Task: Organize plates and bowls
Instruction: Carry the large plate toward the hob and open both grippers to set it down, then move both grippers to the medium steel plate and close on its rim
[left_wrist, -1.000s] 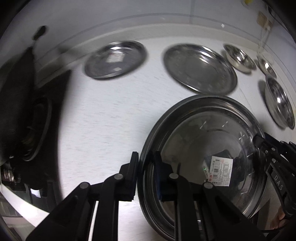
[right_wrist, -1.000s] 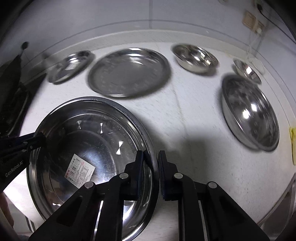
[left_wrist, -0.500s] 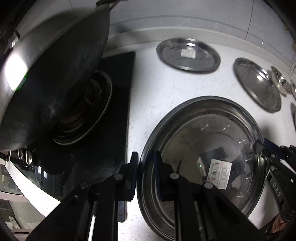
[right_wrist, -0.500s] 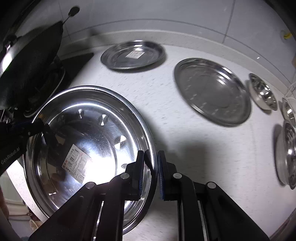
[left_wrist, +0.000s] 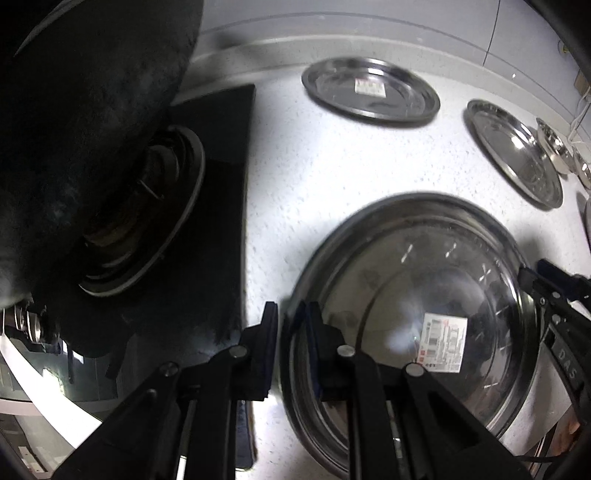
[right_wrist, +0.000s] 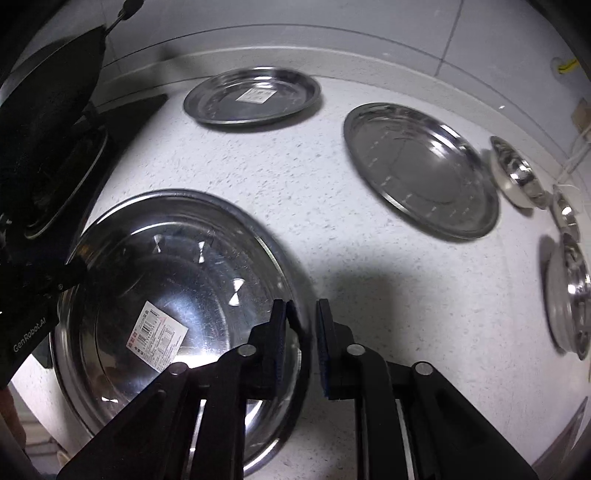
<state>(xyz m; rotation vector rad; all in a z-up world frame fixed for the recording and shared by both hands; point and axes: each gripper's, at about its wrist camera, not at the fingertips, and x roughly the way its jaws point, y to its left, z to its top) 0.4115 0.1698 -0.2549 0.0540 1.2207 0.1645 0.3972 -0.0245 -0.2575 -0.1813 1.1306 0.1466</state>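
Left wrist view: the left gripper has its two fingers pinched on the left rim of a large steel basin, one finger outside, one inside. A white barcode label is stuck on the basin's bottom. The basin sits in the near part of the white speckled countertop, just right of the black stove top. A black wok fills the upper left above the burner ring. Far across the counter lies a labelled steel plate; to its right is a plain steel plate, then small bowls at the right edge, too small to describe. The right gripper reaches the basin's right rim.

Right wrist view: the right gripper straddles the basin at its right rim, its fingers closed on the thin edge. The left gripper meets the opposite rim. Farther off are the labelled plate, the plain plate, a small steel bowl and, at the right edge, a larger steel bowl.
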